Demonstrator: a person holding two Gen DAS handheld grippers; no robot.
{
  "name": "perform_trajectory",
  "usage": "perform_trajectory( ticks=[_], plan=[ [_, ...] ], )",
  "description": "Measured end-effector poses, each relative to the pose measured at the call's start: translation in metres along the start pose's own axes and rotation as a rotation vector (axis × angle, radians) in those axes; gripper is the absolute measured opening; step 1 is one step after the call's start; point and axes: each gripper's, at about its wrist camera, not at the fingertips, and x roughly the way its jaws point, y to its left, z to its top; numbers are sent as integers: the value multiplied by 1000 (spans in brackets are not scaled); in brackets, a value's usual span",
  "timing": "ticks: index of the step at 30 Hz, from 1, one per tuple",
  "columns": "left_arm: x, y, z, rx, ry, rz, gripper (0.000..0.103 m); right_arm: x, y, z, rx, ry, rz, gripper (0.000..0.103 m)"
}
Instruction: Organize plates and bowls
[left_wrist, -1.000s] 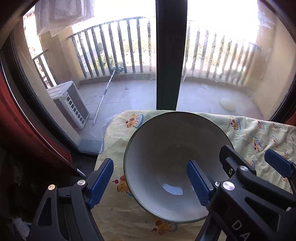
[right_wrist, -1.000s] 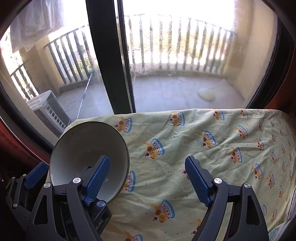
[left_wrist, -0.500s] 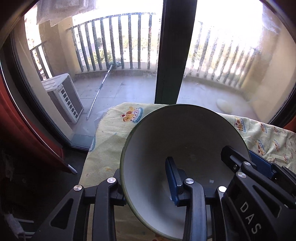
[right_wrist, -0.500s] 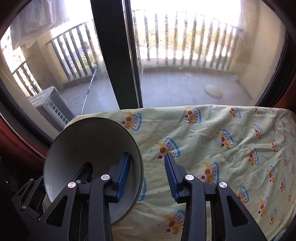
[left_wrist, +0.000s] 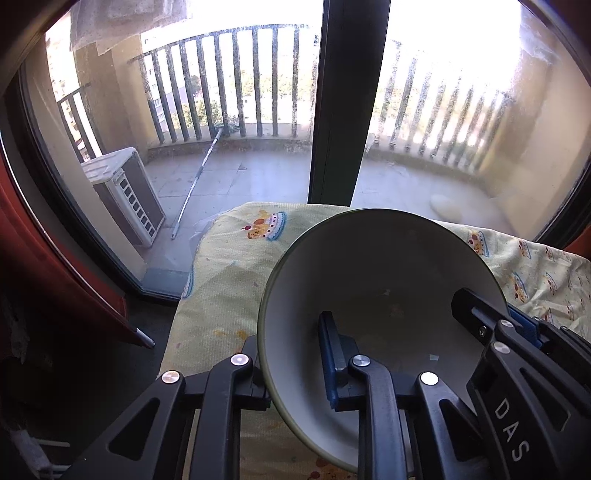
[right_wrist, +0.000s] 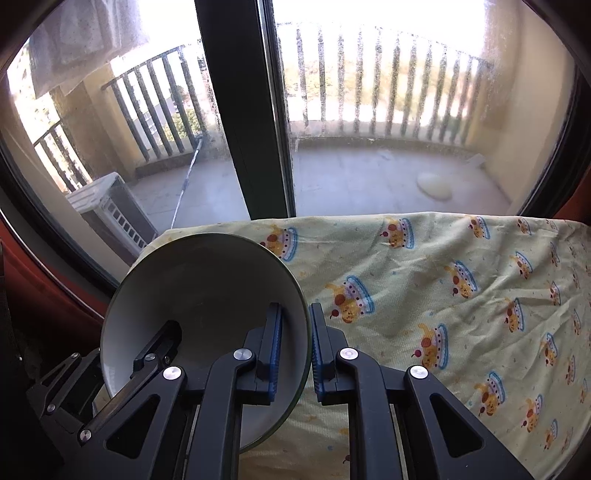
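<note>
Bowl (left_wrist: 369, 295) lower middle of frame, over yellow cloth (right_wrist: 424, 295). Left gripper (left_wrist: 291, 365) pinches its left rim; outer finger hidden behind bowl. Right gripper (right_wrist: 295, 354) pinches right rim. Bowl bottom cut off.

Counts: one bowl (left_wrist: 373, 280) is sitting on one yellow printed cloth (right_wrist: 461, 295). Two grippers are showing at the bowl: left gripper (left_wrist: 295, 365), right gripper (right_wrist: 295, 347). Beyond the bowl, outside: one air-conditioner unit (left_wrist: 125, 195), one long-handled pole (left_wrist: 194, 184).
</note>
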Motion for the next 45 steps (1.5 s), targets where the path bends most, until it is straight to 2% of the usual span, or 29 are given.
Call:
perform_trajectory(
  ticks=[13, 24, 31, 45],
  plan=[
    [-12, -27, -19, -10, 41, -40, 18, -21, -31, -17, 28, 35, -41, 17],
    [-35, -63, -43, 21, 53, -12, 18, -46, -69, -40, 86, 60, -15, 17],
    [-56, -98, -59, 19, 63, -11, 18, -68, -101, -52, 72, 73, -17, 17],
    [-119, -172, -78, 36, 40, 7, 18, -138, -174, -68, 97, 53, 2, 17]
  ],
)
